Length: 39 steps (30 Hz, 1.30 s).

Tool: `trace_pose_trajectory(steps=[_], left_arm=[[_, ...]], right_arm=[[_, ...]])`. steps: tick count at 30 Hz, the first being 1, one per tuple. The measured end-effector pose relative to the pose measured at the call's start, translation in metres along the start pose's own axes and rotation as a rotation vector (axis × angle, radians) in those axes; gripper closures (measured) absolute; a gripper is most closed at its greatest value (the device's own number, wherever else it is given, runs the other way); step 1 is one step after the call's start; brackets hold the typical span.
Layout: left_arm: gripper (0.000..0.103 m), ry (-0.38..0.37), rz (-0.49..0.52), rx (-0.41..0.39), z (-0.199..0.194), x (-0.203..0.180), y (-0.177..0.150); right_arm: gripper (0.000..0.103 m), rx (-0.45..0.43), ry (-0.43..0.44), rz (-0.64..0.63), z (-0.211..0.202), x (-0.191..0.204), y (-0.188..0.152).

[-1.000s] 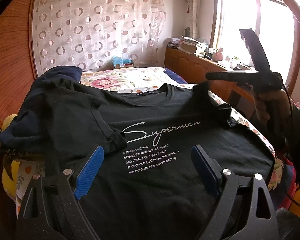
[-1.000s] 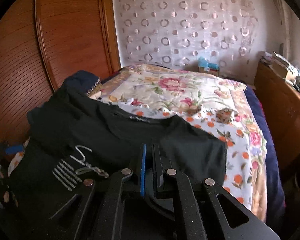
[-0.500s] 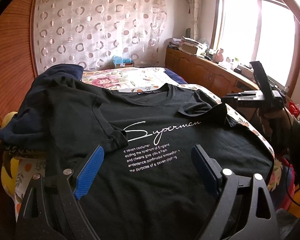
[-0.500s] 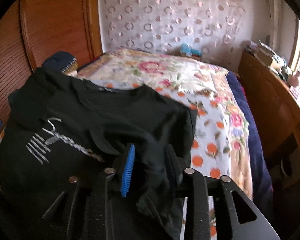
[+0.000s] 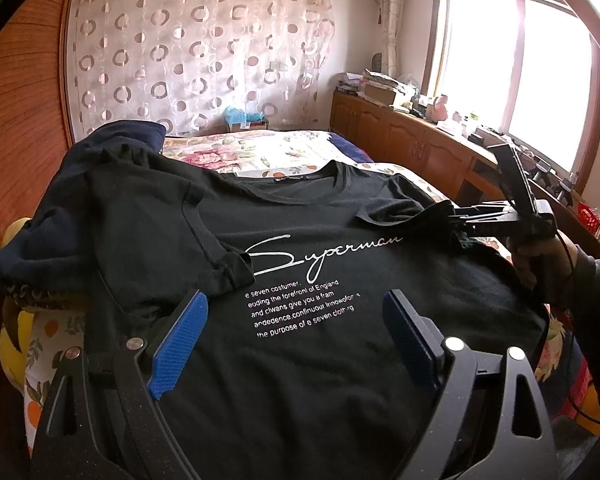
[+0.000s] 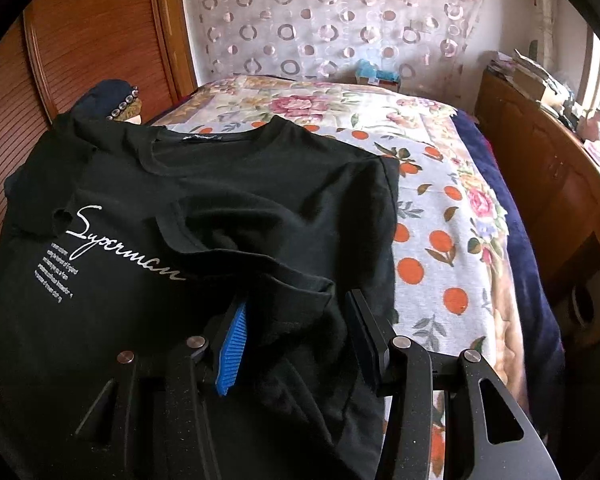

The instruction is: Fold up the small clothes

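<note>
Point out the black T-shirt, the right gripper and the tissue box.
T-shirt (image 5: 308, 360): left wrist view, chest below the print.
Right gripper (image 6: 296, 336): right wrist view, between its fingertips.
Tissue box (image 5: 246, 122): left wrist view, blue top.

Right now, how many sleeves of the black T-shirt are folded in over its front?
2. One sleeve lies beside the start of the script print; the other sleeve covers its end, bunched between the right hand-held gripper's parted jaws.

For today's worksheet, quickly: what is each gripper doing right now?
Left gripper: open, empty, above the black T-shirt.
Right gripper: just opened, sleeve loose between its jaws.
</note>
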<state>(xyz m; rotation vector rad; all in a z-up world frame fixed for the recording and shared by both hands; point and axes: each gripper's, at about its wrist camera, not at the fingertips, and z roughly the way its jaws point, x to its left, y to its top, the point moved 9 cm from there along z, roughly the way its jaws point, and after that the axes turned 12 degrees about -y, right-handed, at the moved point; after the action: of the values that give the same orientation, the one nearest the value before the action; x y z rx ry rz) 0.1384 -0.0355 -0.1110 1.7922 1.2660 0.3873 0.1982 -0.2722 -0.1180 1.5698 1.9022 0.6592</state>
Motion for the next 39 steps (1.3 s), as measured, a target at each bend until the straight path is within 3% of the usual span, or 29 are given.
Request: trace_pose_trajectory(steps=[2, 3, 4, 5, 11, 16, 22, 23, 24, 31, 39], left_arm=[[0.013, 0.001, -0.002, 0.0, 0.0, 0.001, -0.001], [0.013, 0.0, -0.004, 0.0, 0.0, 0.001, -0.002], [0.013, 0.0, -0.005, 0.0, 0.0, 0.001, -0.002], [0.013, 0.001, -0.005, 0.0, 0.0, 0.002, -0.002], [0.013, 0.002, -0.009, -0.003, -0.002, 0.003, -0.003], [0.013, 0.006, -0.013, -0.005, -0.002, 0.005, -0.003], [0.013, 0.02, -0.014, -0.01, -0.004, 0.01, -0.002], [0.013, 0.024, -0.015, -0.012, -0.004, 0.011, -0.001], [0.013, 0.03, -0.017, -0.016, -0.006, 0.014, 0.0], [0.013, 0.091, -0.03, -0.047, -0.021, 0.047, 0.012], [0.013, 0.186, -0.047, -0.046, -0.027, 0.1, 0.034]], right_arm=[[0.076, -0.011, 0.015, 0.001, -0.001, 0.001, 0.001], [0.08, -0.02, 0.021, 0.0, -0.002, 0.001, 0.002], [0.093, -0.029, 0.028, -0.004, -0.005, 0.003, 0.003], [0.096, -0.036, 0.044, -0.014, -0.007, 0.006, 0.002], [0.096, -0.073, 0.101, -0.082, -0.034, 0.026, -0.016], [0.095, -0.045, 0.133, -0.13, -0.043, 0.042, -0.044], [0.066, -0.021, 0.153, -0.144, -0.047, 0.051, -0.059], [0.058, -0.024, 0.146, -0.146, -0.048, 0.051, -0.058], [0.057, -0.027, 0.136, -0.146, -0.049, 0.048, -0.058], [0.056, -0.062, 0.062, -0.106, -0.053, 0.024, -0.046], [0.056, -0.026, -0.045, -0.028, -0.022, -0.008, -0.043]])
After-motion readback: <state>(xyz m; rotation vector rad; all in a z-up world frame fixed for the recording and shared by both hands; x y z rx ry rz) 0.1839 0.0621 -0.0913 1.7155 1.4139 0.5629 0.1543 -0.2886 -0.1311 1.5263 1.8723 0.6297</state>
